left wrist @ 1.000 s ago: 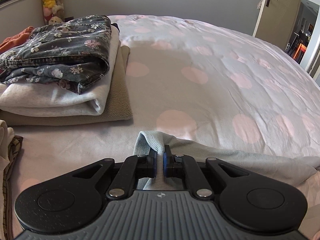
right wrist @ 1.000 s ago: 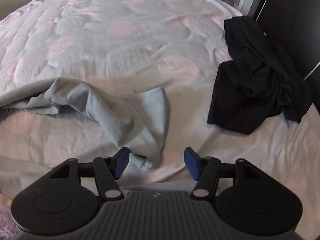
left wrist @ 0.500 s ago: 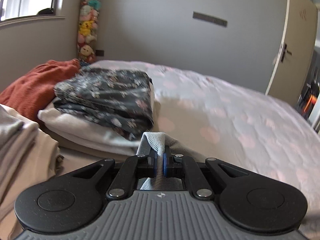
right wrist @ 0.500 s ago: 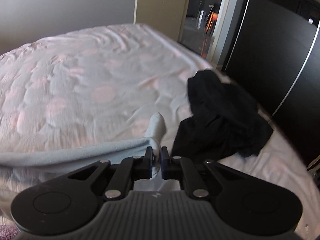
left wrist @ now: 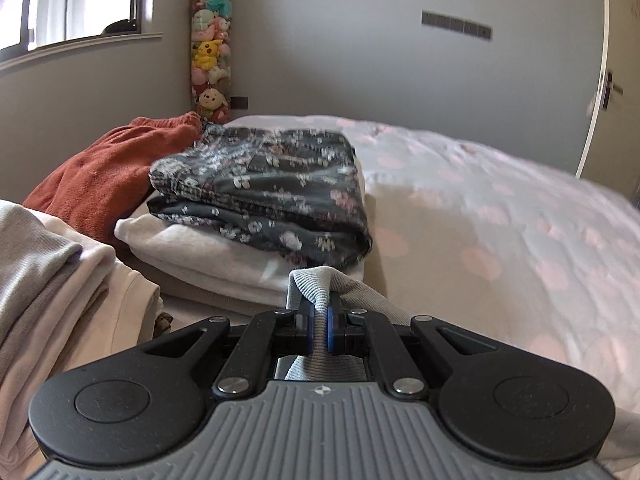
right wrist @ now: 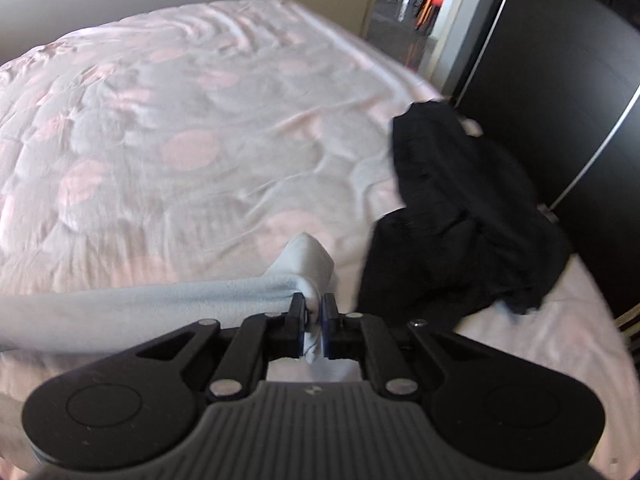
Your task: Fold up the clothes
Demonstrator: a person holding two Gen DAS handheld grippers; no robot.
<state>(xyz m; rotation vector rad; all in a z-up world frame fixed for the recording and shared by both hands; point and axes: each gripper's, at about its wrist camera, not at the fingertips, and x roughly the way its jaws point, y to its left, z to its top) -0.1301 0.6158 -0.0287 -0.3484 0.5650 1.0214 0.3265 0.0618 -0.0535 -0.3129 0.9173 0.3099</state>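
Left gripper (left wrist: 319,330) and right gripper (right wrist: 313,326) clamped on grey garment (right wrist: 132,300), its middle cut off lower left. Black heap (right wrist: 460,216) only in right view, folded stack (left wrist: 260,200) only in left.

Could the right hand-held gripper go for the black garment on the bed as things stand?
Probably not yet. The right hand-held gripper is shut on the light blue garment. The black garment lies uncovered just ahead to its right, so the path looks free once it lets go.

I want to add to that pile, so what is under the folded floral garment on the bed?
Under the floral garment lies a folded white garment, and beneath that a beige layer shows only its edge. Anything deeper is covered.
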